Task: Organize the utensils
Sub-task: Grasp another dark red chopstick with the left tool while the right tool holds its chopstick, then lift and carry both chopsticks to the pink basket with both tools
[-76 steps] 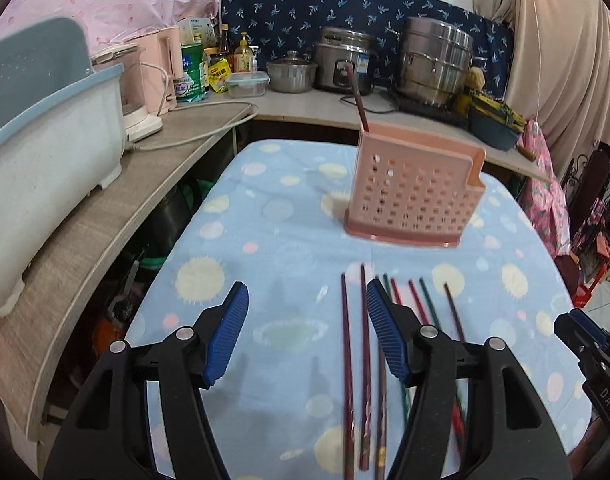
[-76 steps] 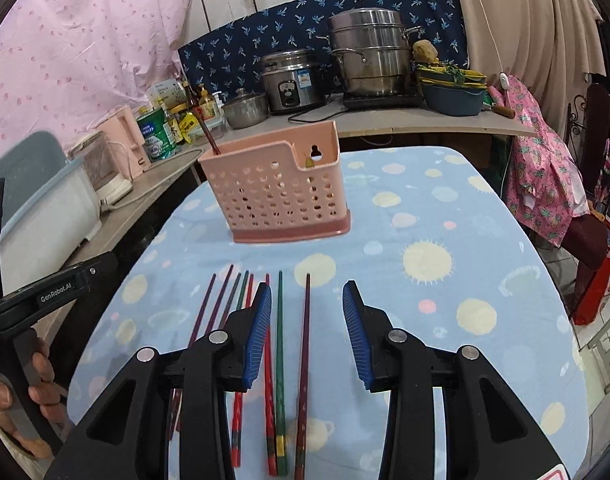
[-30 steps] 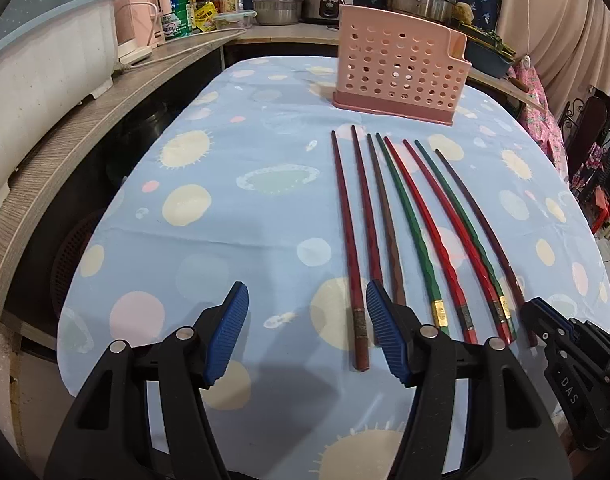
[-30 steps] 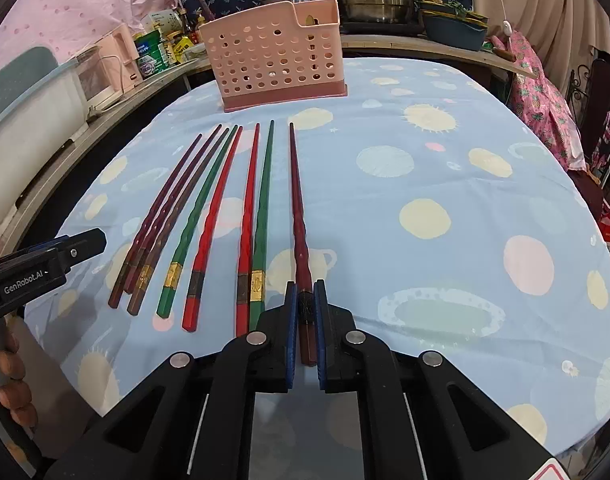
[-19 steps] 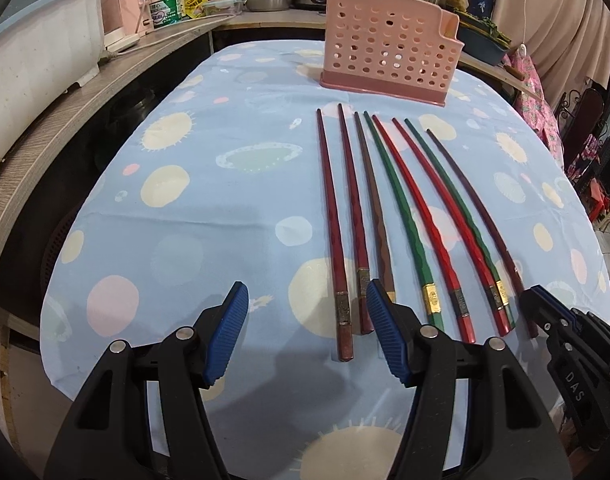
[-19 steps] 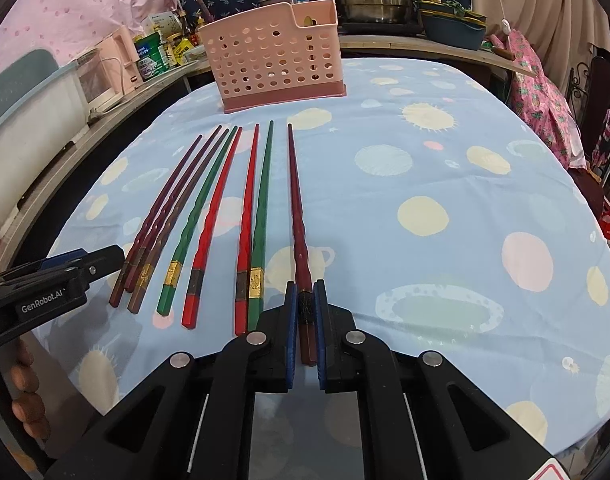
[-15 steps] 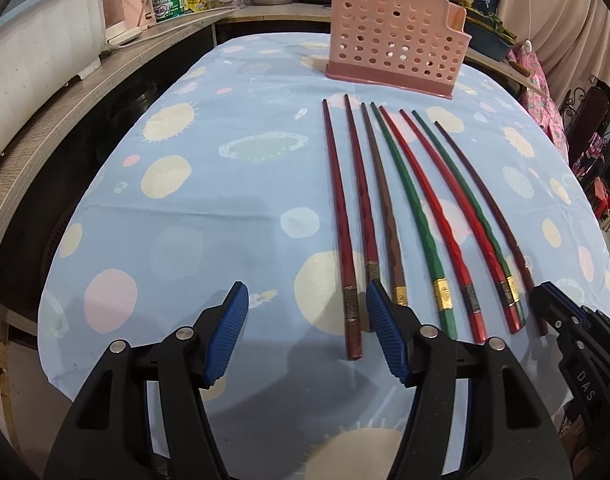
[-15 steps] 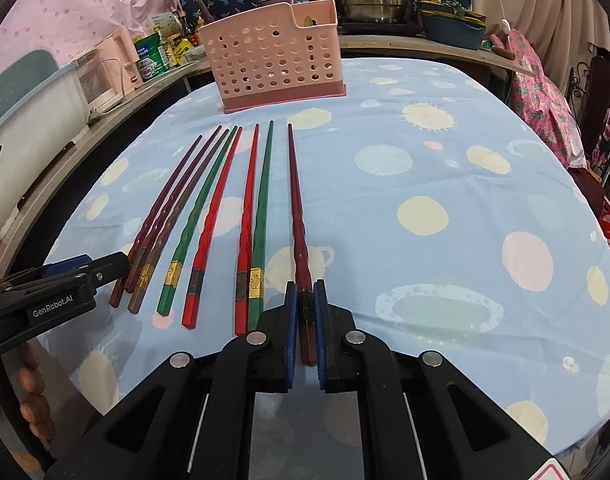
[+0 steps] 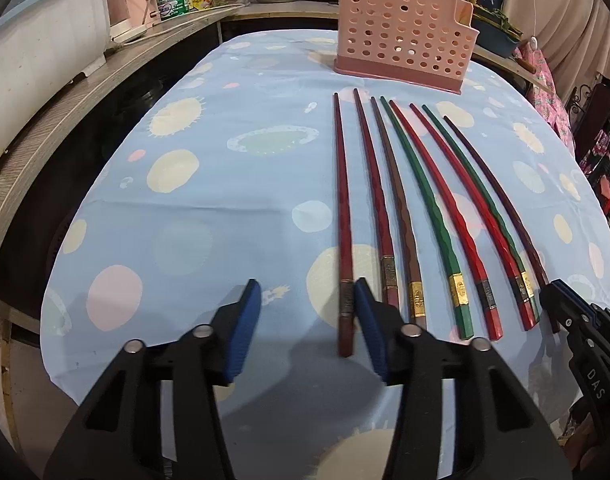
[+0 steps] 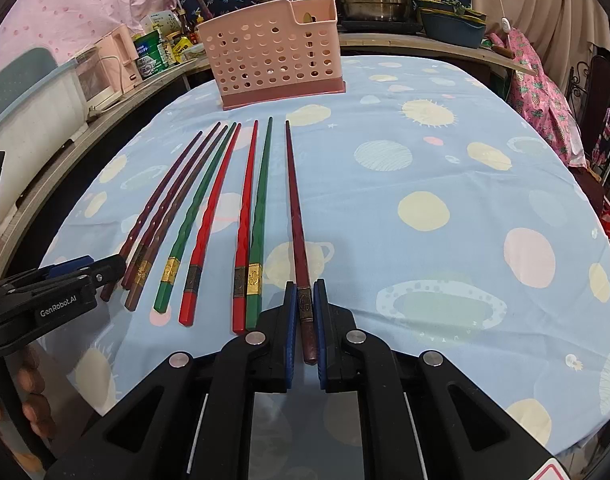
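Observation:
Several chopsticks, dark red, brown, green and red, lie side by side on the blue dotted tablecloth [image 9: 209,216], tips toward the pink perforated utensil basket [image 9: 401,52] [image 10: 273,56]. My left gripper [image 9: 307,306] [image 10: 85,272] straddles the near end of the leftmost dark red chopstick [image 9: 343,200]. Its jaws are closing; the stick lies against the right pad [image 9: 367,320], and the left pad stands well apart. My right gripper [image 10: 305,300] [image 9: 561,304] is shut on the near end of the rightmost maroon chopstick [image 10: 293,184], which rests on the cloth.
A wooden counter [image 9: 85,92] runs along the left with a white tub [image 9: 37,32], a pink appliance, cans and pots. The table's near edge lies just below both grippers. A hand [image 10: 29,400] holds the left gripper. Pink fabric [image 10: 545,92] hangs at the right.
The left gripper's jaws have narrowed around the end of the leftmost chopstick. The right gripper has stayed still, shut on the maroon chopstick.

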The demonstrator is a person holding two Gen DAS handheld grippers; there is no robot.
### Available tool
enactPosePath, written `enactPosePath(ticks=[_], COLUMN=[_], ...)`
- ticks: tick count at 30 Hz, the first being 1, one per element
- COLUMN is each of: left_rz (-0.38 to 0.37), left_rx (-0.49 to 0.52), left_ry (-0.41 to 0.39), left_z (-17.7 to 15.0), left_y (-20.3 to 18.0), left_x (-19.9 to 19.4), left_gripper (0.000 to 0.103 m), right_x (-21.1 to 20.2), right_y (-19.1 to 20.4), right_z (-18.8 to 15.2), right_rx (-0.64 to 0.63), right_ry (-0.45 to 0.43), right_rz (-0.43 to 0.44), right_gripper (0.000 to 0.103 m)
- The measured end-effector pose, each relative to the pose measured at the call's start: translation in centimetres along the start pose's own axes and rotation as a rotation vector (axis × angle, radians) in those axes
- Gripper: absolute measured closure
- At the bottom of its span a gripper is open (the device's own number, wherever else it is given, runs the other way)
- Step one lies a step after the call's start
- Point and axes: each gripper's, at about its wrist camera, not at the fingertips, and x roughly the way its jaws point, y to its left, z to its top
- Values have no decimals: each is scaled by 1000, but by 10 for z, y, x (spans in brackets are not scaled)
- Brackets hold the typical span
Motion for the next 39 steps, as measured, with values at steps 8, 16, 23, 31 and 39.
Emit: enactPosePath(ticks=[8, 16, 23, 31, 39], left_rz=[-28, -58, -85, -103, -111], left_rx=[-12, -30, -47, -79, -104], left_ry=[14, 13, -36, -117, -214], left_z=[2, 6, 21, 46, 91], left_y=[4, 5, 11, 21, 27], left_x=[-1, -12, -35, -68, -98], left_gripper=[94, 96, 96, 96, 96], right_x=[0, -13, -39, -72, -98], right_y=[0, -1, -3, -14, -19], right_z=[0, 6, 23, 59, 104], right_rx=[1, 4, 17, 38, 30], right_ry=[-1, -30, -103, -210, -332], right_rz=[1, 9, 22, 34, 27], right_gripper=[96, 96, 96, 96, 96])
